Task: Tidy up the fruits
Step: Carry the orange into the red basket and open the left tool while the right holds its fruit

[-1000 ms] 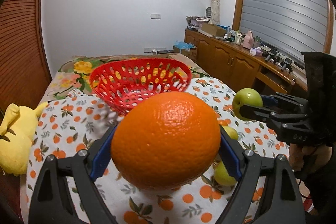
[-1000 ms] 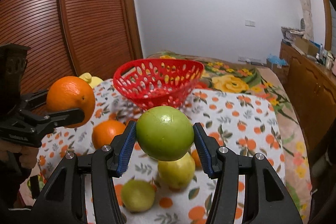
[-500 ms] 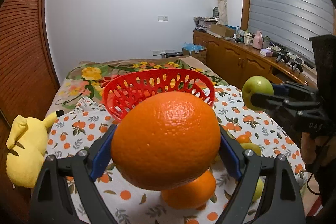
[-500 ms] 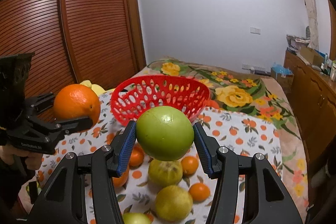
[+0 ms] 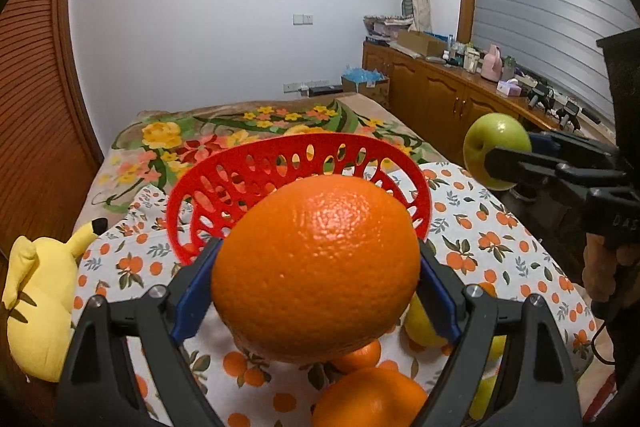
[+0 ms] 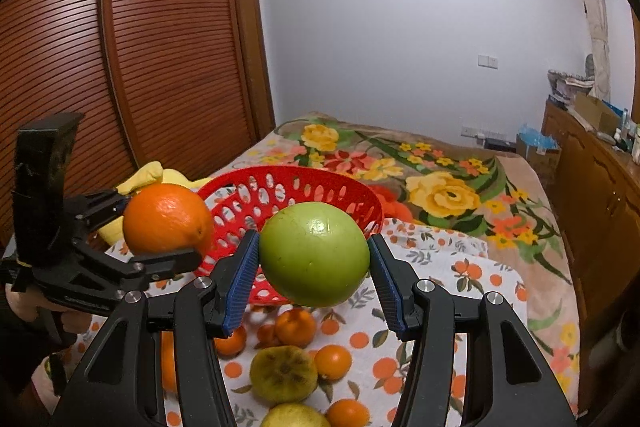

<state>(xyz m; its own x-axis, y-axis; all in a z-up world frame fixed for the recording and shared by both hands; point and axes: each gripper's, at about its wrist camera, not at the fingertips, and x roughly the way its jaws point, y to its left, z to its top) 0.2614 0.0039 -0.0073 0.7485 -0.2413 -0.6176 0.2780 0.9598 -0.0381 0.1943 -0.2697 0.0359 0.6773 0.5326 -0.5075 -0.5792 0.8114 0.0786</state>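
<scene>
Orange and round, a big orange (image 5: 316, 267) sits tight between the blue pads (image 5: 192, 295) of the left gripper (image 5: 316, 291). Both pads press on its sides, so the left gripper is grasping it up in the air. From the right wrist view the same orange shows at the left, held out beside the basket.

The right gripper (image 6: 314, 275) is grasping a green apple (image 6: 314, 255). Its blue pads (image 6: 240, 283) squeeze the apple from both sides. In the left wrist view the apple hangs at the right side, in black fingers, with a person's hand (image 5: 608, 267) under them.

A red basket (image 5: 280, 167) with many holes stands on the bed just past both fruits. No fruit can be seen inside it. It rests on a white cloth (image 5: 500, 227) with little oranges printed on it.

More fruit lies on the cloth under the grippers. There are small oranges (image 6: 296, 327) close together, and a yellow-green fruit with brown spots (image 6: 284, 375) near them. Another orange (image 5: 368, 403) lies low in the left wrist view.

A yellow soft toy (image 5: 40, 307) lies at the left edge of the bed. A flower blanket (image 6: 440, 187) covers the bed behind the basket. Brown wooden doors (image 6: 120, 67) stand on the left, and a long wooden cabinet (image 5: 440, 95) stands on the right.
</scene>
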